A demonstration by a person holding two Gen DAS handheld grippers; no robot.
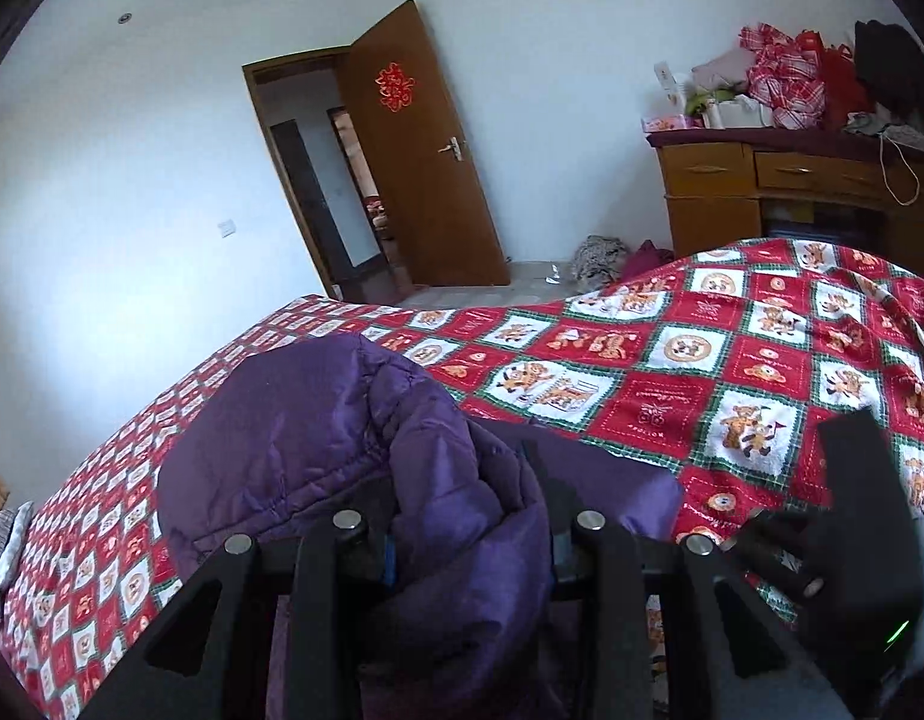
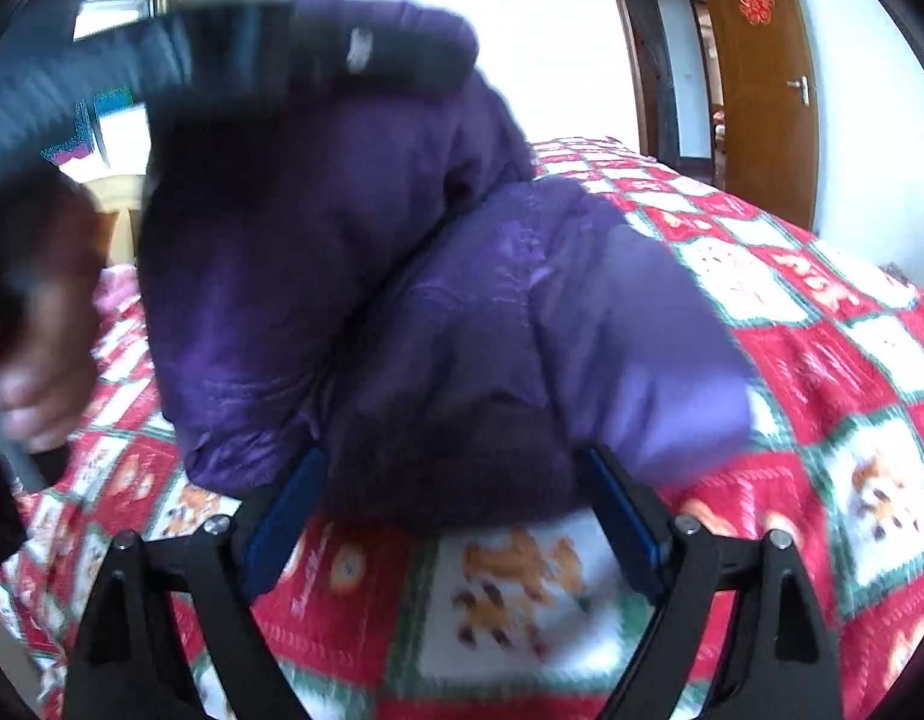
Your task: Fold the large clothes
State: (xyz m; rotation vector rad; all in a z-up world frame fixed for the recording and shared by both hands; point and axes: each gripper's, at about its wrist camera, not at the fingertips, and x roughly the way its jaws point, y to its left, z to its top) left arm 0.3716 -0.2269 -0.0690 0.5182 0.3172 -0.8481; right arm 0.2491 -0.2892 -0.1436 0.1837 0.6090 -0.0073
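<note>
Two grippers work one purple padded coat (image 1: 318,450), which lies heaped on the red teddy-bear bedspread (image 1: 672,360). The left gripper (image 1: 468,546) is clamped on a thick bunch of the coat, the fabric bulging up between its fingers and lifted off the bed. The right gripper (image 2: 456,510) stands spread wide, its blue pads (image 2: 288,516) on either side of a low fold of the coat (image 2: 438,312) (whether they touch it is blurred). From the right gripper the coat lies straight ahead and runs away up-left toward the left gripper. The right one is likely nearer the resting end, so closing there seems the next need.
</note>
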